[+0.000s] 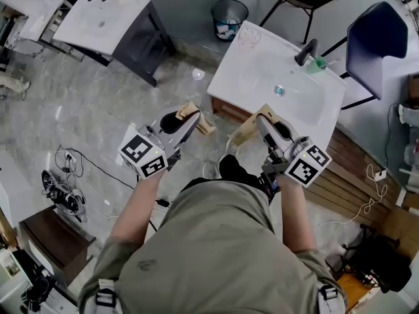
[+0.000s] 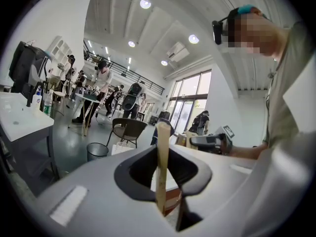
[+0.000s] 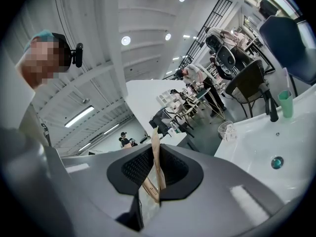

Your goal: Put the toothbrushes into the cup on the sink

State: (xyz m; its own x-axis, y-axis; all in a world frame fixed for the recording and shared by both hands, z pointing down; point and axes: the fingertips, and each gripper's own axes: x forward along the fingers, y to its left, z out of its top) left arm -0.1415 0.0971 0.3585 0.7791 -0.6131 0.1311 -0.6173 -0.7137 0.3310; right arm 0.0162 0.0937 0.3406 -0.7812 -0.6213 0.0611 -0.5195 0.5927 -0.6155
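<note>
In the head view I hold both grippers up in front of my chest, short of the white sink point(image 1: 262, 70). My left gripper point(image 1: 188, 118) is shut on a tan boxed toothbrush point(image 1: 203, 124). In the left gripper view that toothbrush box point(image 2: 162, 142) stands upright, pinched between the jaws of the left gripper point(image 2: 165, 179). My right gripper point(image 1: 259, 120) is shut on a second tan boxed toothbrush point(image 1: 245, 131), which sticks up between the pads in the right gripper view point(image 3: 155, 154). A green cup point(image 1: 319, 62) stands beside the black faucet point(image 1: 305, 51). A clear cup point(image 1: 247, 38) sits at the sink's far left corner.
A wire trash bin point(image 1: 229, 15) stands on the floor beyond the sink. A blue chair point(image 1: 378, 44) is at the sink's right. Another white sink unit point(image 1: 98, 21) stands at the upper left. Cables point(image 1: 65, 195) lie on the floor to my left.
</note>
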